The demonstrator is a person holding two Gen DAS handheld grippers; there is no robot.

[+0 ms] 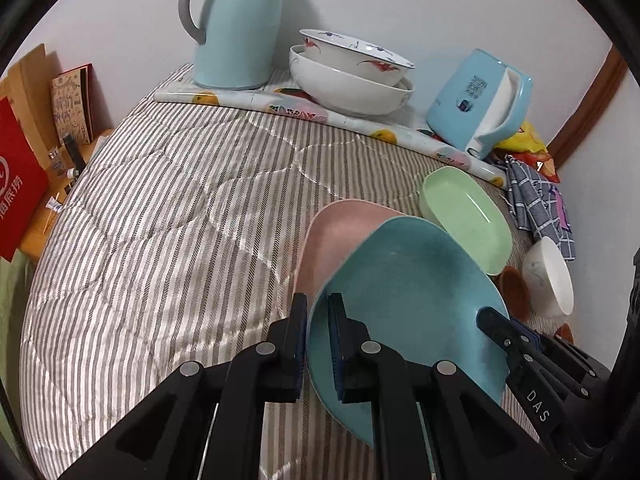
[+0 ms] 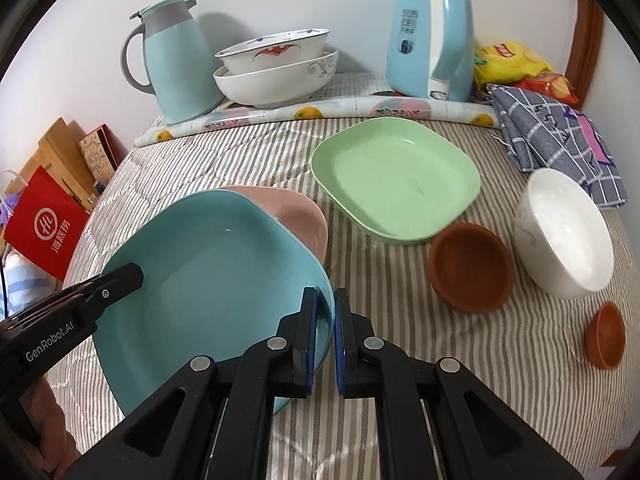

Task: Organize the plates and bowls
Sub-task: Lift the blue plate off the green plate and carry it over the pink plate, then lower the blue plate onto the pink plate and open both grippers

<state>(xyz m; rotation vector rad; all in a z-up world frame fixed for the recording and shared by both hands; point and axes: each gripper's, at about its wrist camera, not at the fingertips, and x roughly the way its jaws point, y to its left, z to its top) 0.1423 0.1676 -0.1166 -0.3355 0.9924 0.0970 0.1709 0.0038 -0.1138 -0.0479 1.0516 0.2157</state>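
Both grippers grip a blue square plate by opposite rims, above a pink plate on the striped cloth. My left gripper is shut on its left rim; in the right wrist view it shows at the plate's left. My right gripper is shut on its right rim and shows in the left wrist view. A green plate lies to the right. A white bowl, a brown bowl and a small brown bowl stand further right.
Two stacked white bowls stand at the back between a blue thermos jug and a blue kettle. A rolled fruit-print mat lies before them. A checked cloth lies at right. A red bag stands off the left edge.
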